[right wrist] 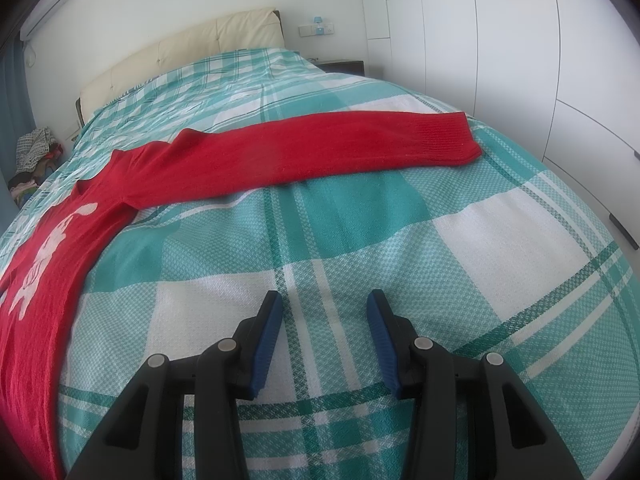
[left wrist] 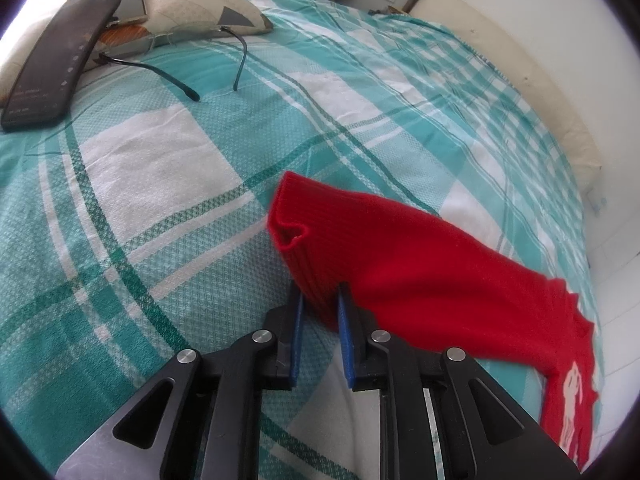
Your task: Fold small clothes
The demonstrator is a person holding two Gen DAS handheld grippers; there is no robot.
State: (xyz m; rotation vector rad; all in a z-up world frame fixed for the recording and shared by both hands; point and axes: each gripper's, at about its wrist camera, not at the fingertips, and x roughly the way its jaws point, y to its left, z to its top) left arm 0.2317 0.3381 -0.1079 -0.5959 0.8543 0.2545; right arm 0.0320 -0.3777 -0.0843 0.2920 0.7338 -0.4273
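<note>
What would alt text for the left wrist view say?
The left gripper has its blue pads either side of a red sweater sleeve cuff on a teal plaid bedspread. Beyond lie glasses and a phone.

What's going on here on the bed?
A person with a claw in each hand is folding a red sweater spread on a checked bedspread. The left claw has its tips around one sleeve near the cuff, jaws slightly apart. The right claw hangs open over bare bedspread, short of the other sleeve, which lies flat.
</note>
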